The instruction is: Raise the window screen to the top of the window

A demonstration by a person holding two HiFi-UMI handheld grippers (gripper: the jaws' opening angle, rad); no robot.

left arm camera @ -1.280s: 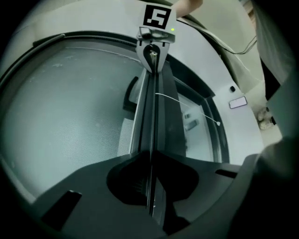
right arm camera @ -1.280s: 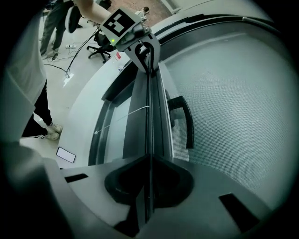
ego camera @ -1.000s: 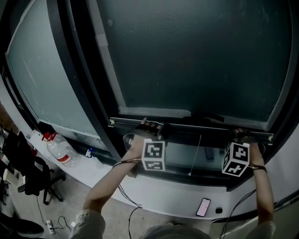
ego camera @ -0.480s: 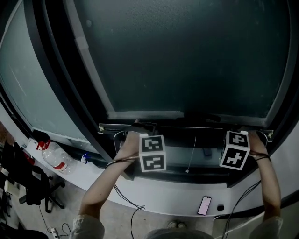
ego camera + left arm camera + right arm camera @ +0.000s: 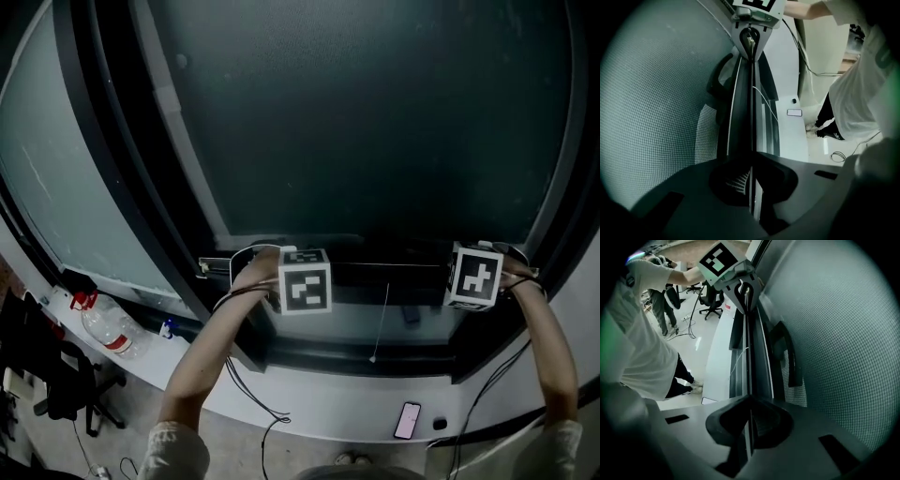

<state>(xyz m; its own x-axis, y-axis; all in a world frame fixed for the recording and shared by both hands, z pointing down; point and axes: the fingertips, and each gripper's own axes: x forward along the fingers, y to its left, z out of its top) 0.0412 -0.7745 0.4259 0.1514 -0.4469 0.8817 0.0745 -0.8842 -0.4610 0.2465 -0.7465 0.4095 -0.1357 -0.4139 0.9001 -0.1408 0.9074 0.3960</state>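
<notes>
The dark mesh window screen fills the window, and its bottom bar runs level across it. My left gripper is shut on the bar's left part, and in its own view the jaws pinch the bar's thin edge beside the mesh. Near the bar's right end my right gripper is shut on it too, its jaws closed on the same edge. Each gripper view shows the other gripper at the far end of the bar.
A thin pull cord hangs from the bar's middle into the opening below. On the white sill lie a phone and loose cables. A water bottle and an office chair stand at the lower left.
Both grippers have gone up with the bottom bar held in them, and the opening under the bar has grown. The head camera has tilted upward.
</notes>
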